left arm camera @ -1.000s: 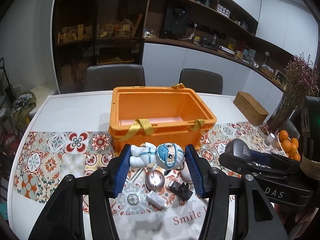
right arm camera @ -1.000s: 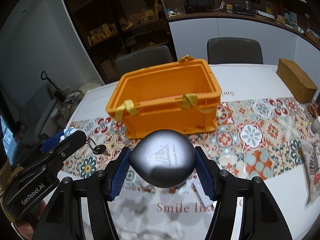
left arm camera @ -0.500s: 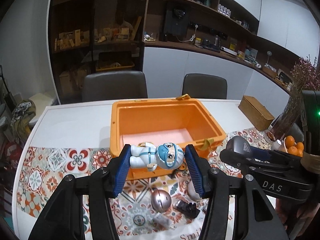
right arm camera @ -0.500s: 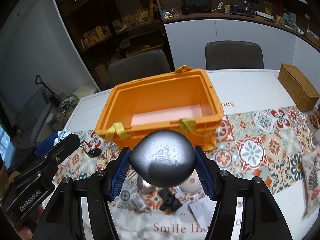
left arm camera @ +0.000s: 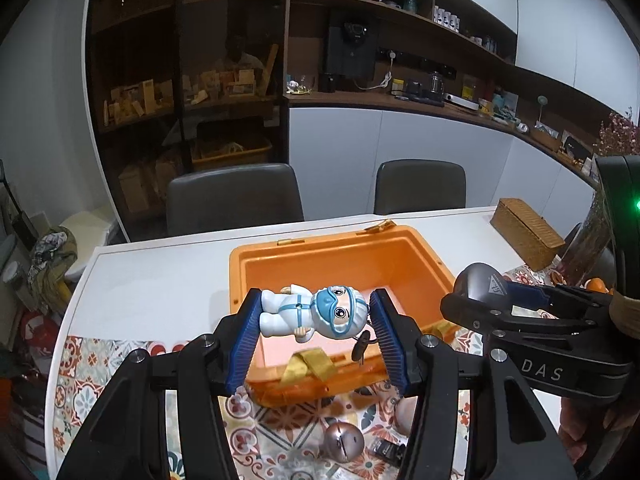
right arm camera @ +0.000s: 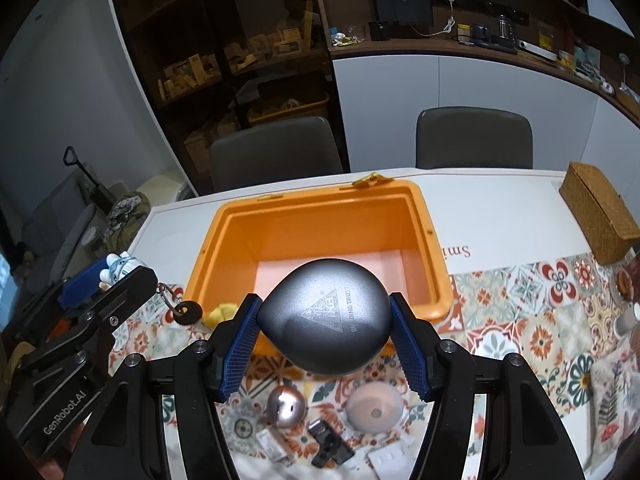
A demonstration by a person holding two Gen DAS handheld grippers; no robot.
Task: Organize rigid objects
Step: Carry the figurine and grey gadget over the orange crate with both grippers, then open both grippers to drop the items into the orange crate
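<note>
My left gripper (left arm camera: 316,320) is shut on a small white-and-blue doll figure (left arm camera: 310,312) with a key ring hanging from it, held above the near edge of the open orange crate (left arm camera: 248,260). My right gripper (right arm camera: 324,328) is shut on a grey teardrop-shaped tape measure (right arm camera: 324,322), held above the crate's (right arm camera: 434,248) near rim. The right gripper also shows at the right of the left wrist view (left arm camera: 488,292), and the left gripper at the left of the right wrist view (right arm camera: 108,280). The crate's pink floor holds nothing visible.
On the patterned runner before the crate lie a silver ball (right arm camera: 286,402), a pinkish dome (right arm camera: 374,404), a black clip (right arm camera: 330,444) and small white pieces. A wicker box (right arm camera: 596,216) sits at the far right. Two grey chairs (left arm camera: 234,196) stand behind the table.
Both grippers have risen and moved forward with their objects, from above the runner to above the crate's near edge. The crate's inside now shows more fully.
</note>
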